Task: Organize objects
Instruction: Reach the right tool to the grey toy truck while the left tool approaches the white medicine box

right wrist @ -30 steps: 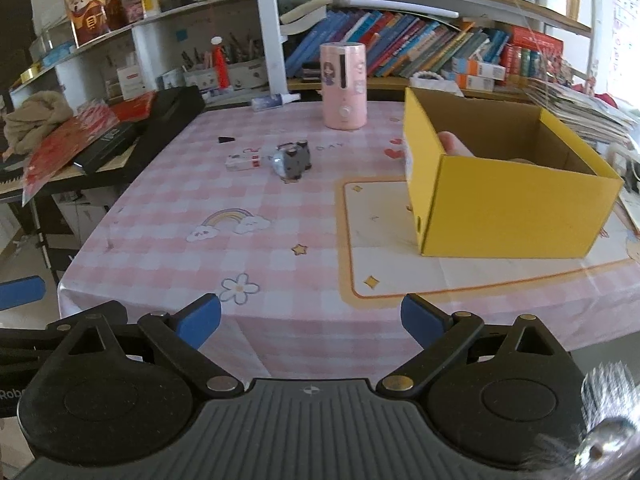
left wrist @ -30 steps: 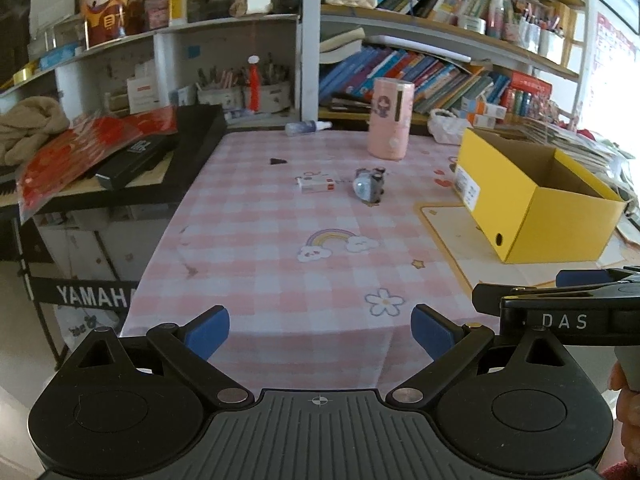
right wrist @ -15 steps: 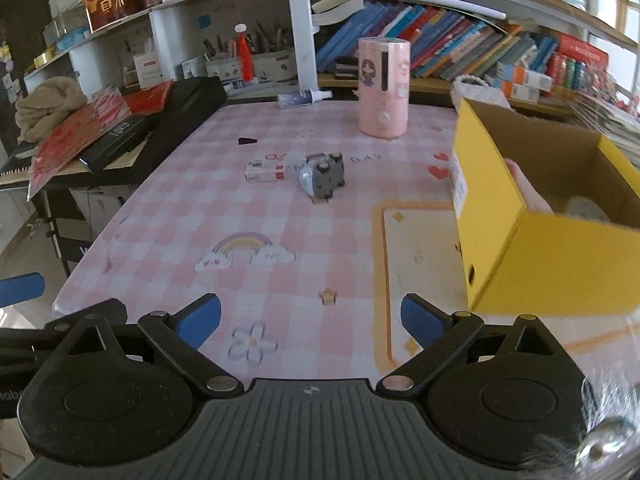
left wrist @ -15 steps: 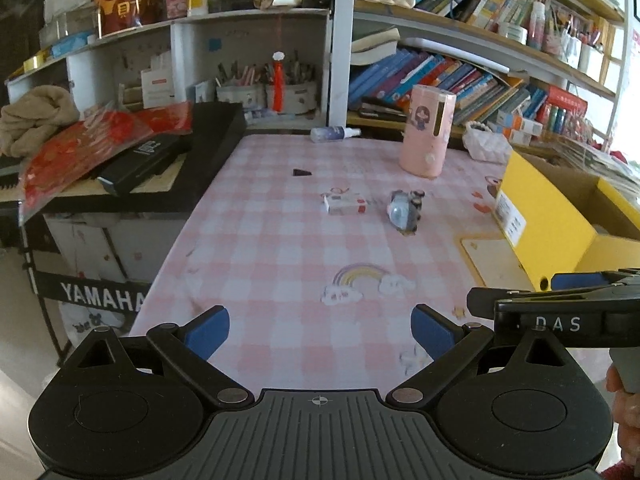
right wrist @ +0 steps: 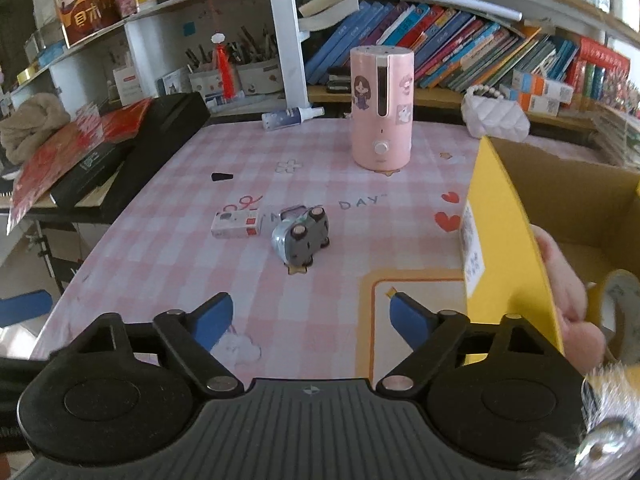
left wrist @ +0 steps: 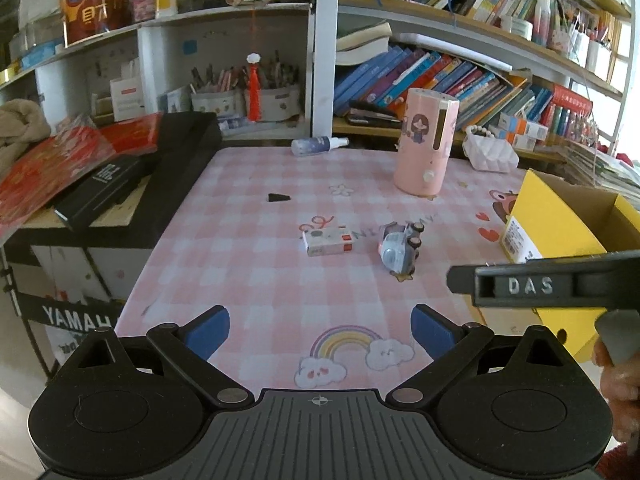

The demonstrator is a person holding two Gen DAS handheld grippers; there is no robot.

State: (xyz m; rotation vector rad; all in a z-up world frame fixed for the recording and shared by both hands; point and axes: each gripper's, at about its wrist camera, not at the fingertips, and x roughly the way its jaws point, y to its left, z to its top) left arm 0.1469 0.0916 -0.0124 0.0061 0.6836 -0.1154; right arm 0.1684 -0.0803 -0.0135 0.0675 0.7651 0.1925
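While we near it, toy car [right wrist: 301, 240]: light, rigid, on its side; we take its flanks.
Right tongs [right wrist: 310, 317]: closing, empty.
Left tongs [left wrist: 320, 332]: wide, empty.

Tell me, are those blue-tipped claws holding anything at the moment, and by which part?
Nothing is held. The left gripper stands open over bare tablecloth, and the right gripper has jaws closing with nothing between them; the toy car lies untouched ahead.

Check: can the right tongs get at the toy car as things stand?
Probably yes. The toy car lies on its side on bare cloth ahead of the right tongs, which are closing with nothing between them. The small box sits just left of it; the yellow box stands off right.
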